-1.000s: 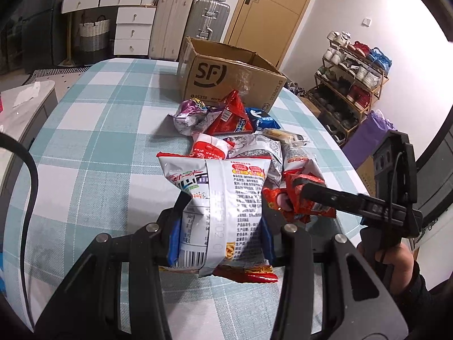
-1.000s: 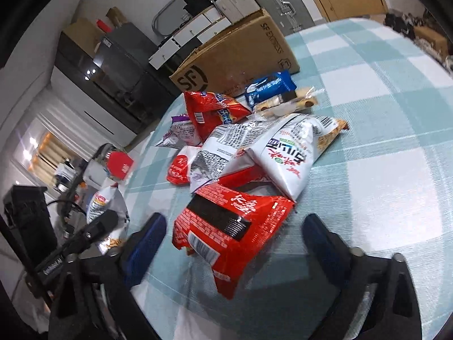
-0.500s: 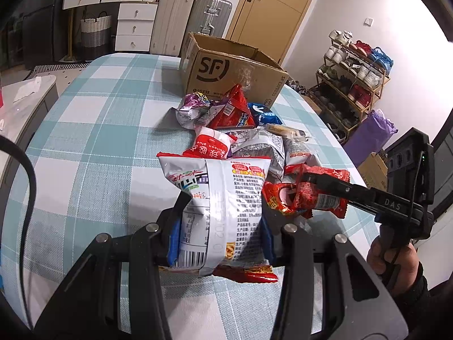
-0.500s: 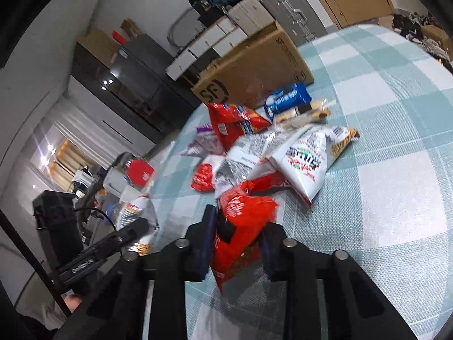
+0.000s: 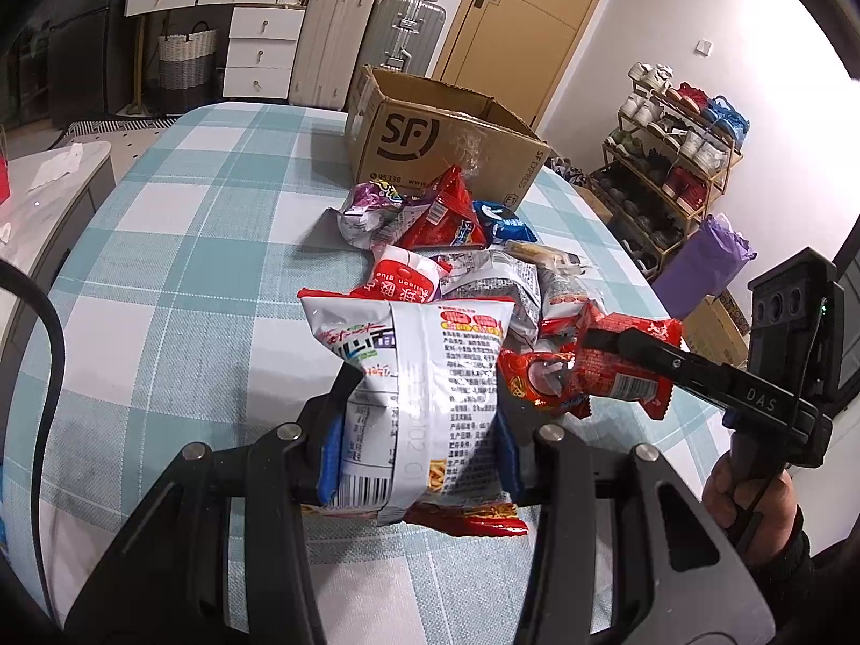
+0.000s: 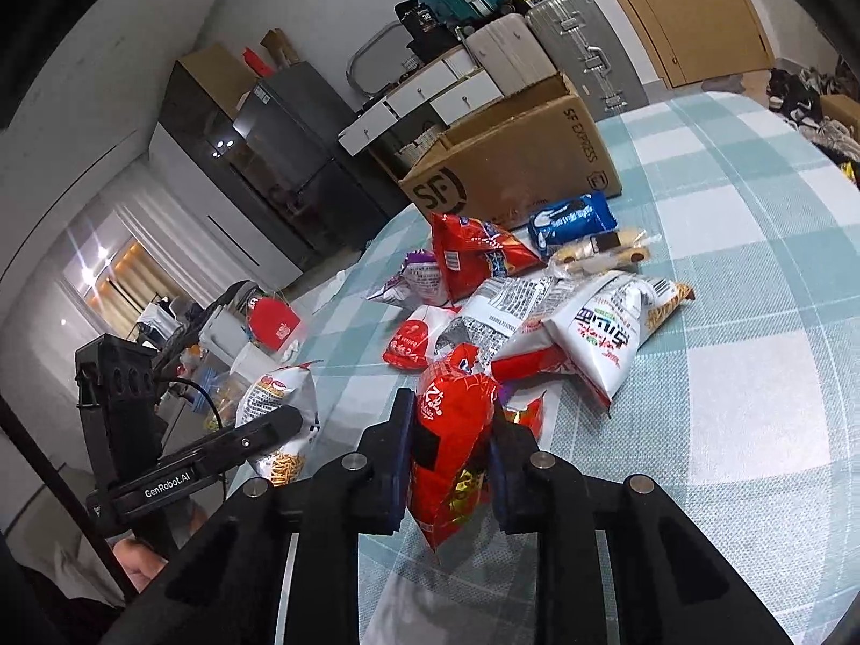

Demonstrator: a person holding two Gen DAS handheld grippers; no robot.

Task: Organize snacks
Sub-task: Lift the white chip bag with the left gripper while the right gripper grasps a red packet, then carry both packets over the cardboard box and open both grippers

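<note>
Your left claw clamps a white noodle bag at lower centre, your right claw pinches a red packet, both lifted off the worktop, likely bound for the cardboard box at upper centre.

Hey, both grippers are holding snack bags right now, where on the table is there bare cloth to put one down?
Bare checked tablecloth runs left of the snack pile, up to the cardboard box. More lies right of the pile, past the white noodle bag. It is crowded between box and grippers, where the packets overlap.
</note>
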